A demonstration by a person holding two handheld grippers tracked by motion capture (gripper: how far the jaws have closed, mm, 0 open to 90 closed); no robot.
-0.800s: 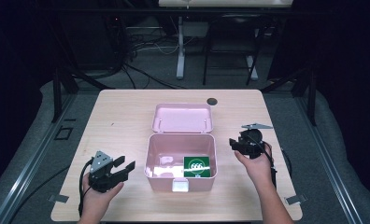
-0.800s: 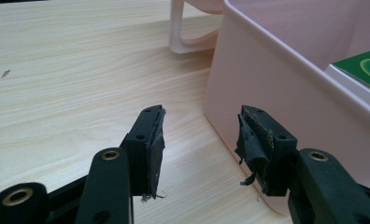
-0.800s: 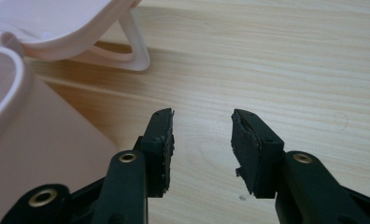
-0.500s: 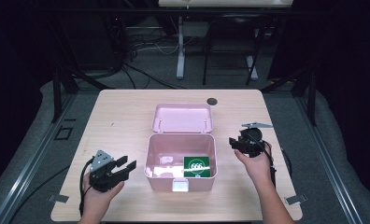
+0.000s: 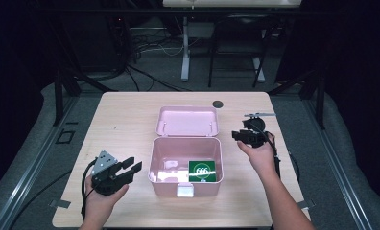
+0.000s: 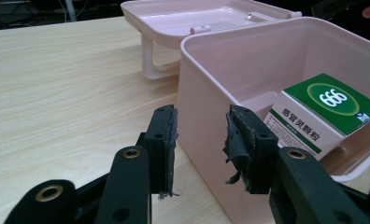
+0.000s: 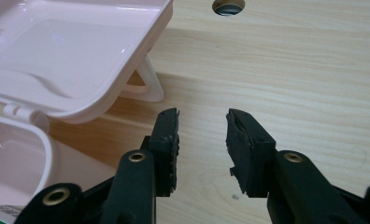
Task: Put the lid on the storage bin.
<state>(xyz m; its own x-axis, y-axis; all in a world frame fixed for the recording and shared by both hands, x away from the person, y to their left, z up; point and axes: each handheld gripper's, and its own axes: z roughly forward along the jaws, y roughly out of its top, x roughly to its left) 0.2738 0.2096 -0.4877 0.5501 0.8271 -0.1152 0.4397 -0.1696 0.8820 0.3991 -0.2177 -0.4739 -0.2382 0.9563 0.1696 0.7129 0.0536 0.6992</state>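
While both grippers stand off it, the pink box [image 5: 185,165] sits open at the middle of the counter [image 5: 130,120]. It is a squarish container of smooth, glossy moulded plastic with rounded corners and a thin rolled rim; a pale latch tab shows on its front wall. Its lid [image 5: 187,120] lies tipped back behind it, hollow side up, resting on a loop-shaped handle that touches the wood. Inside the box, toward its right half, lies a small carton [image 5: 202,170]: matte card, a green top face with a white oval ring and white numerals, and a white side panel printed with dark characters over a green stripe.

The counter is light wood-grain laminate, with a dark round grommet hole [image 5: 218,103] beyond the lid.

The left gripper [image 5: 129,166] is near the box's left wall, jaws spread with nothing between them; its black rubber pads are frayed at the edges. The right gripper [image 5: 237,135] is just right of the lid, jaws likewise spread and empty, pads equally worn.
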